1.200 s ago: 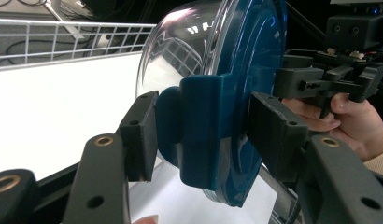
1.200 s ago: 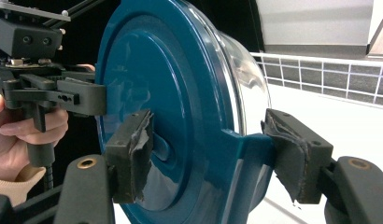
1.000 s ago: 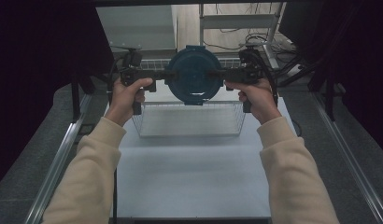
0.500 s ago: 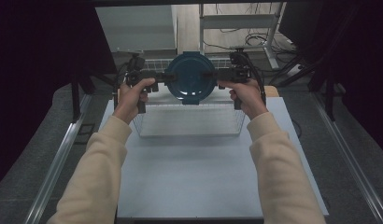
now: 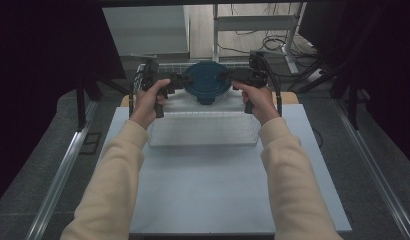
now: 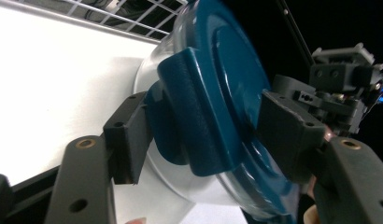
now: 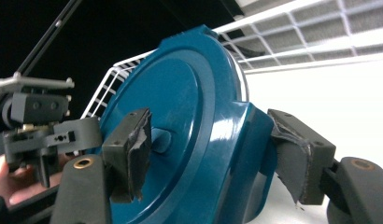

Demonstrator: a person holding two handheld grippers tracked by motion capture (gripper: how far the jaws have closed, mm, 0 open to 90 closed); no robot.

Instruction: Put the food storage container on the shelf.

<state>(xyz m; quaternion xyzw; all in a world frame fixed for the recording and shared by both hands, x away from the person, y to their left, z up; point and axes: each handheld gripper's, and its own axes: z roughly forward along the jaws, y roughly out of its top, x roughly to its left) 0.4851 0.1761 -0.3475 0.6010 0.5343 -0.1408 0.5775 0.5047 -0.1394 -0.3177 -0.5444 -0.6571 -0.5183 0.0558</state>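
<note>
While both hands reach forward, round container with blue lid (image 5: 207, 81) hangs above wire rack (image 5: 203, 127) at far end of table (image 5: 208, 190); left gripper (image 6: 199, 140) jaws clamp one lid latch tab; right gripper (image 7: 213, 149) jaws clamp opposite tab; lid level between them.

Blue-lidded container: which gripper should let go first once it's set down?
Either, marginally left. The left gripper and right gripper clamp opposite latch tabs of the blue-lidded container symmetrically above the wire basket; nothing visibly favours one.
</note>
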